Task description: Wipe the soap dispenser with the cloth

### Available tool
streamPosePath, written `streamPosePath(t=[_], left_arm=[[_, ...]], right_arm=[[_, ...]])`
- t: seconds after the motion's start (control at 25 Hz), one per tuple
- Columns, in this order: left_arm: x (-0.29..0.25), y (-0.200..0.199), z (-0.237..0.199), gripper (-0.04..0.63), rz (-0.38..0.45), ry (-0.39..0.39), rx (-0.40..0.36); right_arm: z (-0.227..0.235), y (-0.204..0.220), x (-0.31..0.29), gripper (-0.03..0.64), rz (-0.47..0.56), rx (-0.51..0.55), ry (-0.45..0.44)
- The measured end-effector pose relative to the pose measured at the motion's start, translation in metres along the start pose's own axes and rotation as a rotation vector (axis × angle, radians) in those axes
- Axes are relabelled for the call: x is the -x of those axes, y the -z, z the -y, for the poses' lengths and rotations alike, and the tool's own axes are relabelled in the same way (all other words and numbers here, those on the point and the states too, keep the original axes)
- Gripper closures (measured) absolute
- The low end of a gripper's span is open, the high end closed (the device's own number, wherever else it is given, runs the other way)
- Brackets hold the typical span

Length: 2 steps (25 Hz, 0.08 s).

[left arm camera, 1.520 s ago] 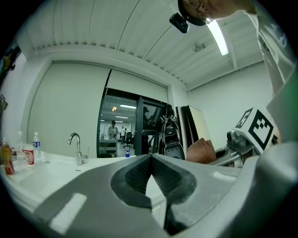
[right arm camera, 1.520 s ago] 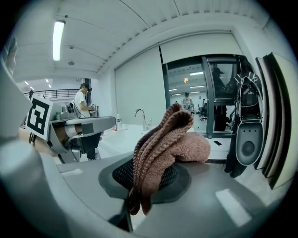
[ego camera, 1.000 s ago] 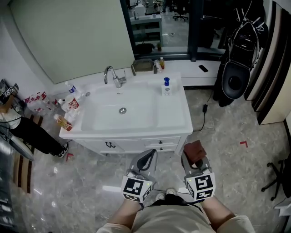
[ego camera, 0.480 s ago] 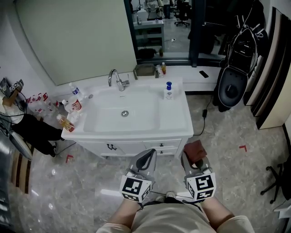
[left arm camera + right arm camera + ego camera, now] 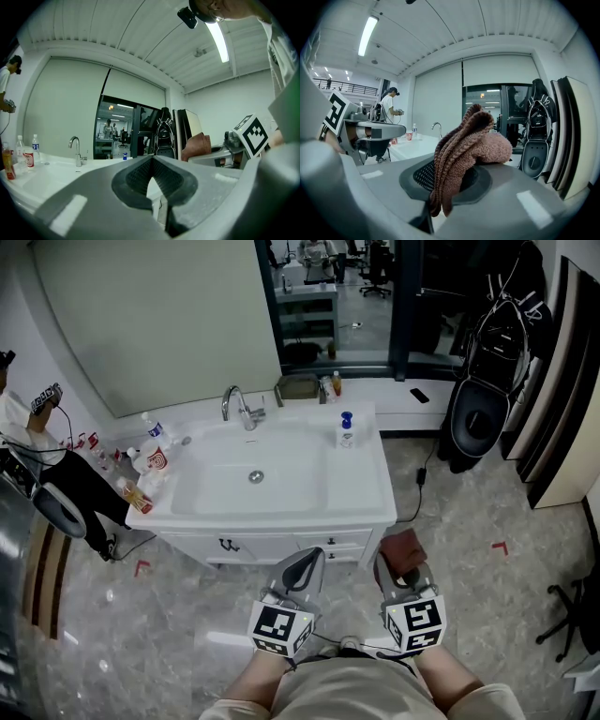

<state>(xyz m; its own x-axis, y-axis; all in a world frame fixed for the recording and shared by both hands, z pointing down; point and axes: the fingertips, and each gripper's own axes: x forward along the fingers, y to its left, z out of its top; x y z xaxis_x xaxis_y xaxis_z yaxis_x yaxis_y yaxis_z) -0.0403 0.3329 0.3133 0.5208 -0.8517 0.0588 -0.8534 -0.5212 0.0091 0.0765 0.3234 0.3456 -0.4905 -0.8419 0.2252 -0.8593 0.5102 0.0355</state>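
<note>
A soap dispenser (image 5: 346,430) with a blue pump stands on the right rim of the white sink counter (image 5: 370,491), and shows small and far in the left gripper view (image 5: 124,156). My right gripper (image 5: 403,570) is shut on a brown knitted cloth (image 5: 403,550), which bulges out of its jaws (image 5: 465,154). My left gripper (image 5: 304,570) is shut with nothing in it (image 5: 151,161). Both grippers hang side by side in front of the cabinet, well short of the dispenser.
A chrome faucet (image 5: 236,405) stands behind the basin. Bottles and a cup (image 5: 148,459) crowd the counter's left end. A person (image 5: 37,474) stands at far left. A black helmet-like object (image 5: 483,423) leans on the right, and a chair base (image 5: 574,610) sits far right.
The head view has shifted slightly, so the sink sits a little further off. The person at left has moved. Both grippers hold the same pose with the cloth.
</note>
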Motion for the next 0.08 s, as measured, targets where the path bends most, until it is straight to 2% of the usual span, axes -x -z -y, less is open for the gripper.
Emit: streamPosePath(t=[0.08], left_arm=[[-0.0033, 0.0005, -0.0004, 0.595, -0.002, 0.000, 0.001]], right_arm=[[0.0026, -0.0007, -0.0029, 0.538, 0.001, 0.002, -0.003]])
